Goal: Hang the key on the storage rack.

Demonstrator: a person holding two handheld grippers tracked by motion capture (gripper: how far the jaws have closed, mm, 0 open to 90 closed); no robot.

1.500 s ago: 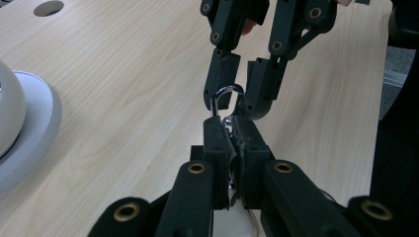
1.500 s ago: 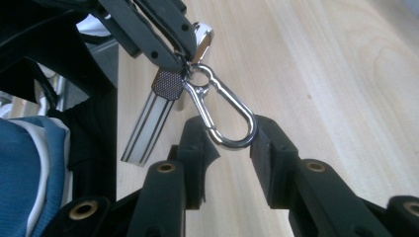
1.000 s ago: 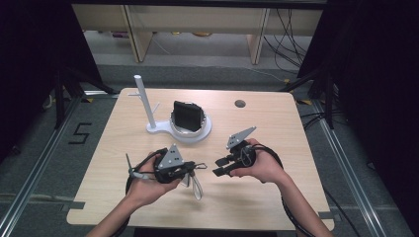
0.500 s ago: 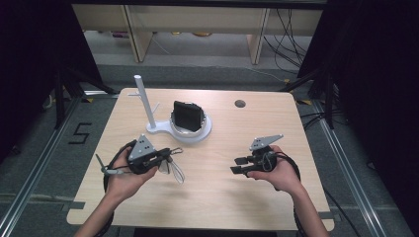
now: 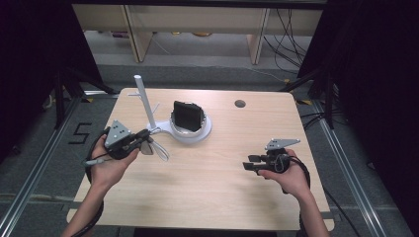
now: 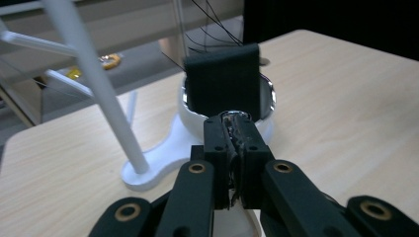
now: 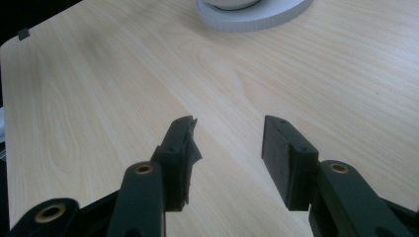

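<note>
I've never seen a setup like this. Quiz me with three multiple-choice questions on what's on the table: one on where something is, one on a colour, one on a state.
1. Where is the black block?
A. In the round cup of the white stand
B. At the table's front edge
C. In a gripper's jaws

2. What colour is the upright post?
A. Red
B. Black
C. White

3. How do the right gripper's jaws stand?
A. Shut on the block
B. Apart, with nothing between them
C. Shut on a cup

Answers:
1. A: the block stands upright inside the stand's round cup, at mid-table.
2. C: the post matches the white stand it rises from.
3. B: the jaws have just been opening, and only bare table shows between them.
</note>
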